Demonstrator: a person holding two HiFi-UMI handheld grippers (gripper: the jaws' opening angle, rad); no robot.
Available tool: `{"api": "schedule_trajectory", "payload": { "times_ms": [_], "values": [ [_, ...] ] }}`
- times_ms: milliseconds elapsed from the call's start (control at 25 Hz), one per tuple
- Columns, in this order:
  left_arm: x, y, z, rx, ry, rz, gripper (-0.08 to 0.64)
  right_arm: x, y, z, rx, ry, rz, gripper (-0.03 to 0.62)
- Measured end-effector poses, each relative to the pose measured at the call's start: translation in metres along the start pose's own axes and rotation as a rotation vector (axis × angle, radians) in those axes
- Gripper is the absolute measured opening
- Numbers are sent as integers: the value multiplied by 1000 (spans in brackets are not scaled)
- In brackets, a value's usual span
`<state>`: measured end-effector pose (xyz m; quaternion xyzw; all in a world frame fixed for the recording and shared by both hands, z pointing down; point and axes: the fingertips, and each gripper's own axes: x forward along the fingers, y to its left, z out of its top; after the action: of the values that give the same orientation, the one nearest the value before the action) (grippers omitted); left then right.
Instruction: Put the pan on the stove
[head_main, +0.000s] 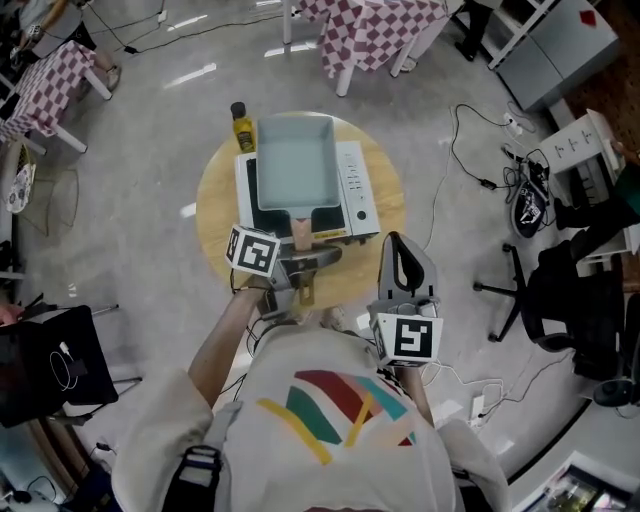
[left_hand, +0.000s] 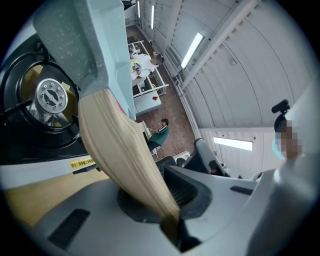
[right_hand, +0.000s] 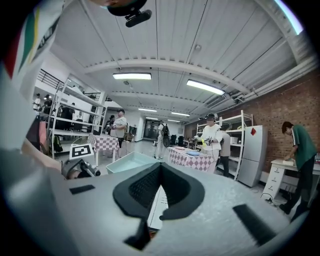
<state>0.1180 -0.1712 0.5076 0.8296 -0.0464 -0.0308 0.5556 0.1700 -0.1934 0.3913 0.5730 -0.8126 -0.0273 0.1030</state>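
One round wooden counter (head_main: 215, 200) sits mid-frame on a shiny grey concrete floor (head_main: 150, 200), and that's pretty much the whole workspace. Left to right in the head view, there's a red-and-white checkered table (head_main: 45, 85) in the upper left corner and a black bag (head_main: 50, 365) at lower left. A second checkered table (head_main: 375, 30) is at top centre, and cables and a black office chair (head_main: 560, 290) are over on the right.

On the counter, a yellow bottle (head_main: 241, 127) with a black cap stands at the upper left corner of a white portable stove (head_main: 357, 185).

The left gripper (head_main: 305, 255) is clamped tight on the pan's wooden handle (head_main: 301, 232), at the stove's lower edge. The right gripper (head_main: 393, 240), just right of it, has its jaws closed together with nothing between them.

The pan (head_main: 293, 160) is over the black burner side of the stove. I can't tell if it's fully resting there. It's rectangular and pale blue-green, with straight walls, a speckled outside and a light wood handle pointing toward the bottom of the frame.
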Motion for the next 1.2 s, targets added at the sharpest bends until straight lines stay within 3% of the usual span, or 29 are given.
{"api": "schedule_trajectory", "payload": {
  "times_ms": [360,480,680,880,1120,1200],
  "values": [
    [-2,25,-1,-79,-27,16,14,0,-3,-10,7,29,-22,-2],
    [0,27,-6,-208,-58,17,14,-2,-7,-12,7,33,-33,-2],
    [3,34,-5,-249,-90,8,15,-6,-14,-15,5,48,-53,-2],
    [3,43,-2,-170,-79,-9,15,-10,-18,-19,17,54,-76,-2],
    [5,49,-5,-179,-83,-14,14,-8,-20,-24,36,70,-70,-2],
    [4,57,-8,-141,-64,19,14,-6,-19,-25,30,75,-65,-2]
  ]
}}
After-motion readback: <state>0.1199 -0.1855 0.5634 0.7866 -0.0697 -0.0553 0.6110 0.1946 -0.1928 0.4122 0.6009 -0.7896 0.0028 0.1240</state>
